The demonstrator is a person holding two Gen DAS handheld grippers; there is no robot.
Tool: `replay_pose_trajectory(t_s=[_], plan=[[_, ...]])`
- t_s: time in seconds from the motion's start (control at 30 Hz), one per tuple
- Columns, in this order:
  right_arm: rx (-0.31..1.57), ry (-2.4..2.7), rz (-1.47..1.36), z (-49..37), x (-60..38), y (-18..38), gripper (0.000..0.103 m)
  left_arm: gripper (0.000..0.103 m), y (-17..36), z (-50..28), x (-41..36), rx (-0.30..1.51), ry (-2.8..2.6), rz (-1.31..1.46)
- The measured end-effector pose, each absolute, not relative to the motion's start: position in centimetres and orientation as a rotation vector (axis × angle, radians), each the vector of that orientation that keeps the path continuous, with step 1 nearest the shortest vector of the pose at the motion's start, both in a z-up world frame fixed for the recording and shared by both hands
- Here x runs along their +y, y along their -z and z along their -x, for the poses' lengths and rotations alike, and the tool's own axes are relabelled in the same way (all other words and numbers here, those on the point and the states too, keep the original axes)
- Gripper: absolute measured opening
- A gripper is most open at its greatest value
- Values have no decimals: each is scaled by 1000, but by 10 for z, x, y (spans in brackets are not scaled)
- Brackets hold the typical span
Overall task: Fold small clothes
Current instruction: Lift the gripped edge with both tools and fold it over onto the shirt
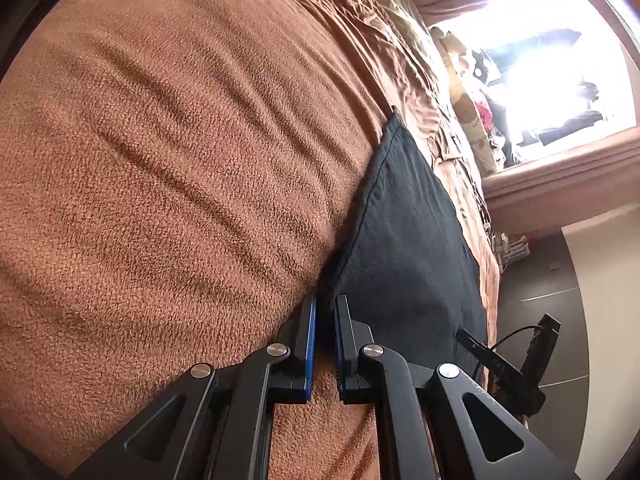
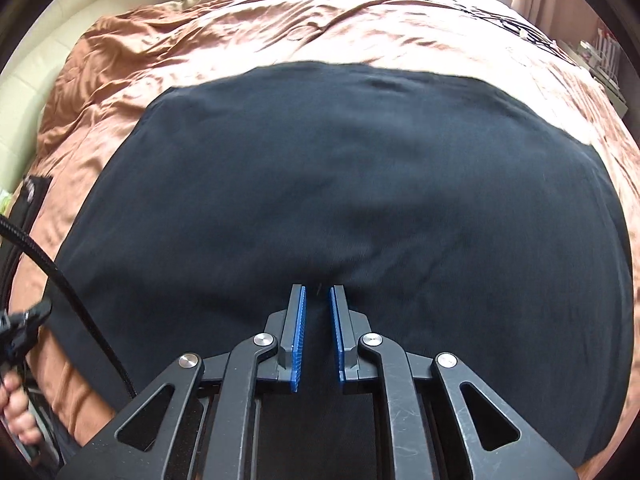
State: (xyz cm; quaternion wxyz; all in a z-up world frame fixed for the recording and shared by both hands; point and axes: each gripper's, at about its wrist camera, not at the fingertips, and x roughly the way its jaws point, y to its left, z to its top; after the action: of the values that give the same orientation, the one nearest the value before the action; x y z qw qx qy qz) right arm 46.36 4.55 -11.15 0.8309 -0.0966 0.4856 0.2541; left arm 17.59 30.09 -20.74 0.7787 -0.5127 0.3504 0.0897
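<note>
Left gripper pinches black garment's hem; right gripper pinches its middle.

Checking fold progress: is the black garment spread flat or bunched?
Spread flat: the black garment lies smooth across the brown blanket, edges straight.

The window is blown out, so nothing beyond it reads. The black garment is motion-blurred and runs under the right tongs, hiding its near edge.

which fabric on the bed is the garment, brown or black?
The black cloth, flat and hemmed, lying on the brown blanket that covers the whole bed.
</note>
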Motion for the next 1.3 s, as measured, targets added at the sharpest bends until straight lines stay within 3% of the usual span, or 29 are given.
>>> replay_pose_trajectory(t_s=[0.67, 1.3], plan=[[1040, -489, 177, -594, 79, 124, 5, 8, 215, -162, 301, 727, -263, 1213], [995, -438, 244, -630, 115, 118, 5, 8, 216, -160, 303, 720, -270, 1240]])
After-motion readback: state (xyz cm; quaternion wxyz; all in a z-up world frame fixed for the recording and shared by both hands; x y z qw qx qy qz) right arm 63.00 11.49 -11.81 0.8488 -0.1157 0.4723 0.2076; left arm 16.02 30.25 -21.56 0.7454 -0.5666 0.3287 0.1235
